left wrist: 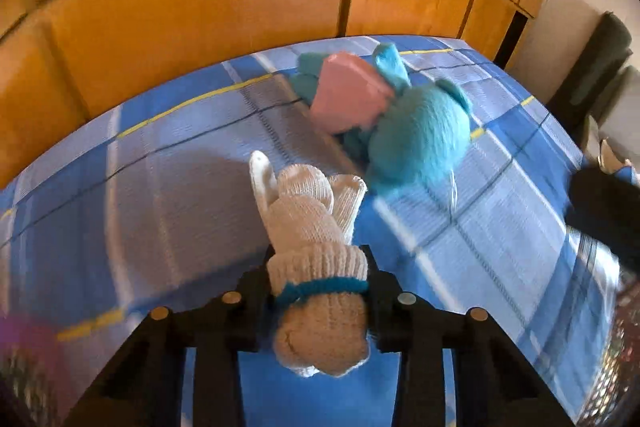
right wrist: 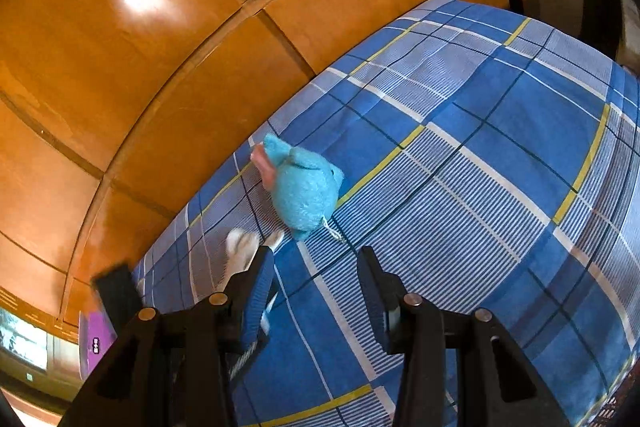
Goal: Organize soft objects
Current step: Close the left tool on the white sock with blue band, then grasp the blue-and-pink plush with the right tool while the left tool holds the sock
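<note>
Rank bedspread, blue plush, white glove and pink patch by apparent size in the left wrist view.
1. bedspread
2. blue plush and white glove look alike; the glove is nearer, so unranked
3. pink patch

Big glossy orange-brown wooden wardrobe [right wrist: 180, 75] runs along the far side of the bed — light glares off its panels. The bedsheet [right wrist: 500, 155] is blue plaid with white and yellow stripes.

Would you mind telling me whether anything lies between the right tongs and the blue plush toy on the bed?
Nothing visible does. The right tongs stand open with only bare plaid bedspread ahead of them up to the blue plush toy. The white knit glove, gripped by the left tongs, lies off to the left of that path.
</note>
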